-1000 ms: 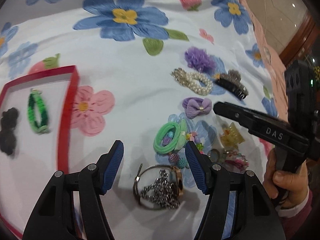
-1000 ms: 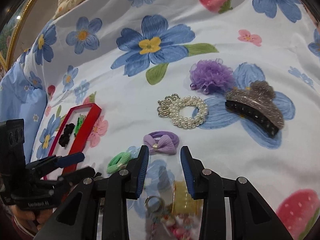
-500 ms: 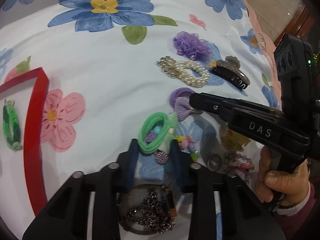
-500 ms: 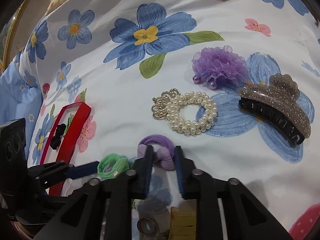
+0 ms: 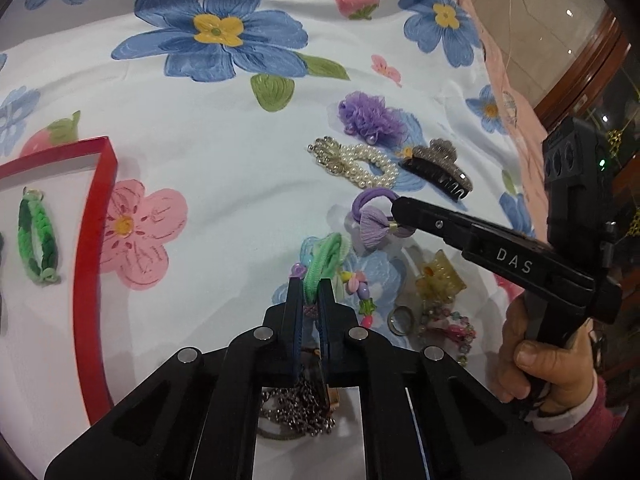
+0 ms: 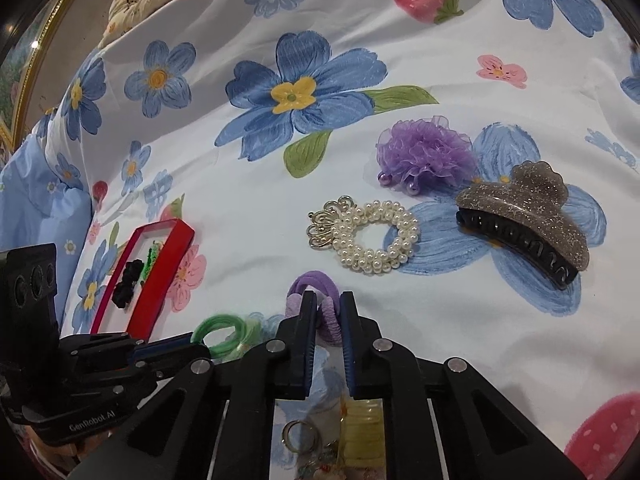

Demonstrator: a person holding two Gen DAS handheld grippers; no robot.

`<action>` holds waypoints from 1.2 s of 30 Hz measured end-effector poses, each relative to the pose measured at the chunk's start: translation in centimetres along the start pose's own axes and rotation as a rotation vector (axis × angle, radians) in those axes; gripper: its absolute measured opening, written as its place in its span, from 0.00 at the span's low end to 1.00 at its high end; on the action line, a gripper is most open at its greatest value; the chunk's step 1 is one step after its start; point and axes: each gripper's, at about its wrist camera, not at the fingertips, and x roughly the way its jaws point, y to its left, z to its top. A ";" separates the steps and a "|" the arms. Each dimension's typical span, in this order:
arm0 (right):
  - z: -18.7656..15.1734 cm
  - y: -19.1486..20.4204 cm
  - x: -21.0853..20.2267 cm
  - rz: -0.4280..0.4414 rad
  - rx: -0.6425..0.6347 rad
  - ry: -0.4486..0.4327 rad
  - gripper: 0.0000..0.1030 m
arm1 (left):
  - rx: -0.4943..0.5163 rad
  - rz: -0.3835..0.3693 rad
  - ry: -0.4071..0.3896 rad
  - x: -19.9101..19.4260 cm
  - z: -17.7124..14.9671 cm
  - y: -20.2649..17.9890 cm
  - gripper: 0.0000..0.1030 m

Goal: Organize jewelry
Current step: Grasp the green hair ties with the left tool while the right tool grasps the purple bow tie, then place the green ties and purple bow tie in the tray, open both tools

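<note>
My left gripper (image 5: 311, 286) is shut on a green hair tie (image 5: 326, 258), pinching its near edge on the flowered cloth. My right gripper (image 6: 328, 304) is shut on a purple bow hair tie (image 6: 316, 288). In the left wrist view that right gripper (image 5: 400, 210) reaches in from the right and clamps the purple bow tie (image 5: 374, 226). A red-rimmed tray (image 5: 94, 240) lies to the left with a green braided bracelet (image 5: 38, 240) in it. In the right wrist view the tray (image 6: 176, 256) also holds a black piece (image 6: 128, 284).
On the cloth lie a pearl bracelet (image 6: 368, 240), a purple ruffle flower (image 6: 424, 156) and a glittery claw clip (image 6: 528, 220). Close by sit a yellow clip (image 5: 438, 276), a ring (image 5: 400, 320), a bead string (image 5: 360, 292) and a chain watch (image 5: 300, 404). A hand (image 5: 548, 364) holds the right gripper.
Both grippers went from open to shut. The left one closed on the green hair tie, the right one edged forward and closed on the purple bow tie.
</note>
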 end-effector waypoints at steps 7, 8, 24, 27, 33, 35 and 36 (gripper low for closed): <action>-0.3 0.9 -1.5 0.014 0.004 -0.022 0.11 | -0.009 0.003 -0.052 -2.2 -0.5 0.2 0.05; -0.3 1.1 -1.9 0.019 0.002 -0.027 0.11 | -0.018 0.005 -0.064 -2.8 -0.7 0.3 0.05; -1.5 8.8 -2.3 0.145 -0.088 -0.011 0.11 | -0.222 0.087 -0.204 -11.6 -5.2 7.8 0.05; -1.7 10.8 -1.9 0.173 -0.114 0.000 0.11 | -0.255 0.105 -0.218 -12.7 -6.0 9.4 0.05; -2.0 15.1 -0.6 0.220 -0.164 0.025 0.11 | -0.326 0.145 -0.245 -14.6 -7.6 12.8 0.05; -2.1 16.4 0.0 0.232 -0.180 0.037 0.11 | -0.354 0.162 -0.249 -15.0 -8.0 14.2 0.05; -2.2 16.9 0.3 0.237 -0.187 0.041 0.11 | -0.362 0.166 -0.251 -15.2 -8.2 14.7 0.05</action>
